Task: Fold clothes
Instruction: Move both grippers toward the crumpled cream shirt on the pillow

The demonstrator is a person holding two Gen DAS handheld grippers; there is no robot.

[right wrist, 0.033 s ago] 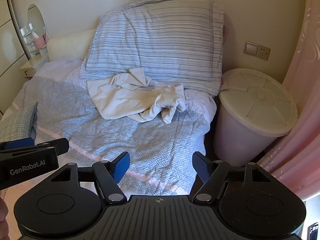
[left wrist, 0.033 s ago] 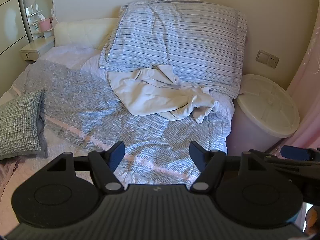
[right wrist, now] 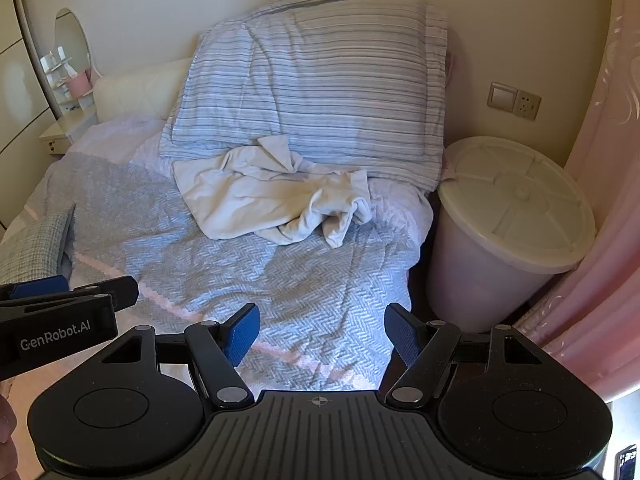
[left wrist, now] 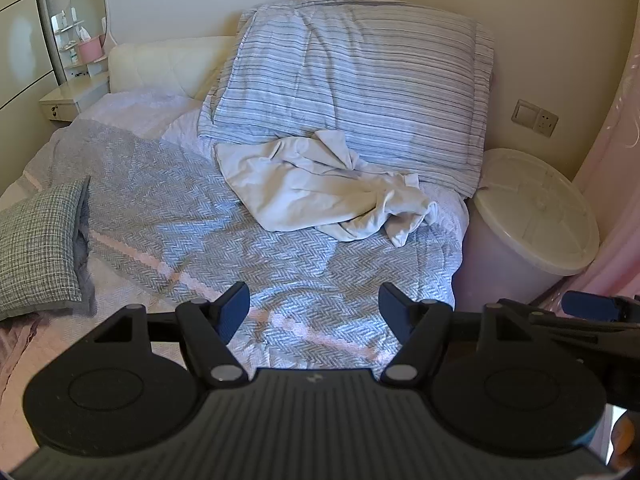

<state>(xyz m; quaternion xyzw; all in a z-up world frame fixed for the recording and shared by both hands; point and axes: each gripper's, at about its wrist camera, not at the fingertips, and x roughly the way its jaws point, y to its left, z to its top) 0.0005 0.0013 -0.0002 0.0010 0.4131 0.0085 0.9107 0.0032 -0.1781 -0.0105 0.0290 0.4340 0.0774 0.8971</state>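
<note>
A crumpled white garment lies in a heap on the grey herringbone bedspread, against the foot of a big striped pillow. It also shows in the right wrist view. My left gripper is open and empty, held above the near part of the bed, well short of the garment. My right gripper is open and empty too, just to the right of the left one. The left gripper's side shows at the left edge of the right wrist view.
A lidded white bin stands close to the bed's right side, with a pink curtain beyond it. A grey checked cushion lies on the bed's left. A dressing table with a round mirror is at the far left.
</note>
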